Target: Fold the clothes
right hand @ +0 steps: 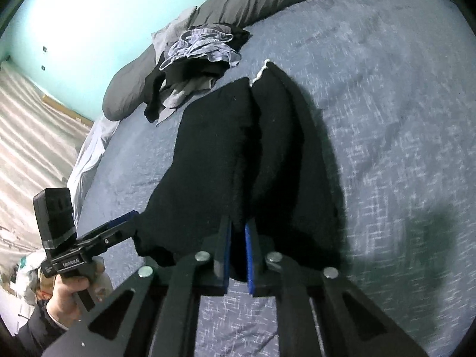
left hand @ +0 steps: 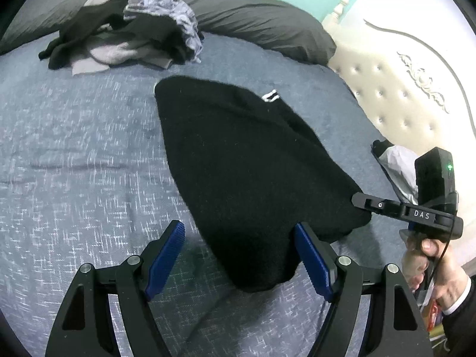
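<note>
Black garment (left hand: 238, 163) lies on the bed (left hand: 74, 154), long axis running from its near hem toward the clothes pile (left hand: 125, 35). Right tongs (right hand: 237, 253) pinch that hem; left tongs (left hand: 238, 258) gape wide beside it.

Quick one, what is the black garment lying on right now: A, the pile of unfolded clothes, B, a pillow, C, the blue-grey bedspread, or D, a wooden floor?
C: the black garment lies flat on the blue-grey bedspread, apart from the clothes pile.
</note>
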`<move>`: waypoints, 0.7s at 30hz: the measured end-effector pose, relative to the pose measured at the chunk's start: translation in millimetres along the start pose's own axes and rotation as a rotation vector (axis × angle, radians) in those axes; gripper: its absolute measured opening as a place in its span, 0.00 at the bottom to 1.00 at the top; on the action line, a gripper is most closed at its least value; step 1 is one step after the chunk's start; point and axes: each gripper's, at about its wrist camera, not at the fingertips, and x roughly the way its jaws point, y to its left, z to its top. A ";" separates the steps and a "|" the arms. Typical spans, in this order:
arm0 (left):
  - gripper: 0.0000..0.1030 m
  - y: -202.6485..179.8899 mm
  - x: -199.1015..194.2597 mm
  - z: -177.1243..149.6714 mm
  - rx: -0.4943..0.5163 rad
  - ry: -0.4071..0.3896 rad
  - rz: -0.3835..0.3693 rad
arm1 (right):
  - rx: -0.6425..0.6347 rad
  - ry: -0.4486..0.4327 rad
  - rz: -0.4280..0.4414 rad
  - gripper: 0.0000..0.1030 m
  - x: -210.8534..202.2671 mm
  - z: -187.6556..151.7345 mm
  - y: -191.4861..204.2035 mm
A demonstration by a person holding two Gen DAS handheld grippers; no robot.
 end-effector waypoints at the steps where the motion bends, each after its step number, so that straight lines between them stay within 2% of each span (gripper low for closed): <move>1: 0.77 -0.8 -1.8 1.3 0.004 -0.005 0.003 | -0.012 0.002 -0.005 0.07 -3.3 2.3 0.7; 10: 0.77 -9.1 3.4 8.8 0.038 0.010 0.022 | -0.030 0.003 -0.047 0.06 -23.9 12.8 -10.2; 17: 0.77 -11.5 14.5 3.4 0.067 0.039 0.028 | 0.085 0.010 -0.068 0.06 -7.1 4.5 -54.5; 21: 0.77 -7.1 12.3 3.6 0.052 0.031 0.040 | 0.128 -0.009 0.004 0.07 -7.0 4.5 -59.8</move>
